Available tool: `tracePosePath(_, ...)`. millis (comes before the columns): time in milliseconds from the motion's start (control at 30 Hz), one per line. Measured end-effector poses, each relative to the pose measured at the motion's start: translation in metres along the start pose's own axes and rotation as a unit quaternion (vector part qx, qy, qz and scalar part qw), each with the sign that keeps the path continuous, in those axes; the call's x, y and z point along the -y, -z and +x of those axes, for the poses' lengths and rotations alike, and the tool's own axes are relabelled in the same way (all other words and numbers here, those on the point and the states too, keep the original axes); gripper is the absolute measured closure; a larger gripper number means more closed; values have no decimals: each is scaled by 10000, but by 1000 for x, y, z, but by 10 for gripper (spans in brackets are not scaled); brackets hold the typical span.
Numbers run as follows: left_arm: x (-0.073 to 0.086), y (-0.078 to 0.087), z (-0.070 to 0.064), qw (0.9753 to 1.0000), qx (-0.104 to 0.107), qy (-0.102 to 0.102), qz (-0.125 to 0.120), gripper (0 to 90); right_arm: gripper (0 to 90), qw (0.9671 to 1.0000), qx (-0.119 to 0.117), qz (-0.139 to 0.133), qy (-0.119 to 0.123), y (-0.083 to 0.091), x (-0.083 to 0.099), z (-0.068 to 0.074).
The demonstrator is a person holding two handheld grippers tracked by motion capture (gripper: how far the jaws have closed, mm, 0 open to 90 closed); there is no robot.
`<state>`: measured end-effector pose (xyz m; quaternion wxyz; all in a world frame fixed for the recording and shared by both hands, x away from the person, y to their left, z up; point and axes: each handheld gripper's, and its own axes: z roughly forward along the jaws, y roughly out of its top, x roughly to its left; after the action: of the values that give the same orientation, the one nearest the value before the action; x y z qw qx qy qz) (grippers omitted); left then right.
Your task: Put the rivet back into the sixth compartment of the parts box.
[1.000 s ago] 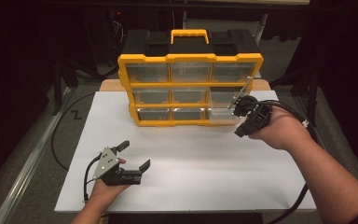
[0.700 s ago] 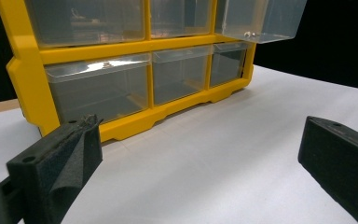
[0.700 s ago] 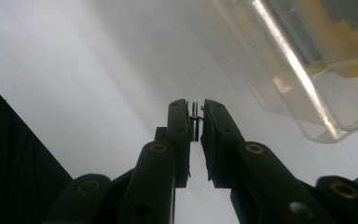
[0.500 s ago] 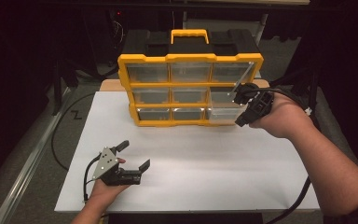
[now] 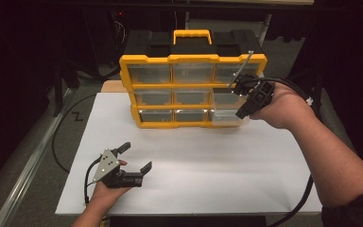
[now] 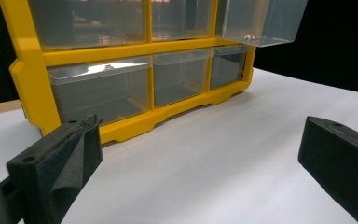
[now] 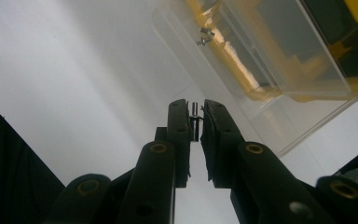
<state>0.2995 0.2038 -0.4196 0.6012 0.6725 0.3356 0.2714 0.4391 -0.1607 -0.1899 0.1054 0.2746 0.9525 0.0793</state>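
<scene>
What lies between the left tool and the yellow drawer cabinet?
Only bare white table surface lies between the open left tool and the yellow drawer cabinet; the left gripper view shows this.

Desk front: we see the white desk bare between the yellow organizer and the near edge, room to pass anywhere there.
Left side: our left hand-held gripper rests low, jaws wide apart, well clear of the organizer.
Back: the organizer stands as a wall across the far desk.
Right corner: a clear drawer juts out of the organizer; our right hand-held gripper, closed on a small screw, crowds it.
</scene>
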Motion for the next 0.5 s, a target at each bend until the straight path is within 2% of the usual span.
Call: tracePosePath(500, 0, 0, 0, 10000, 19, 9, -6, 5, 839, 10000, 43, -26, 39, -4, -22, -4)
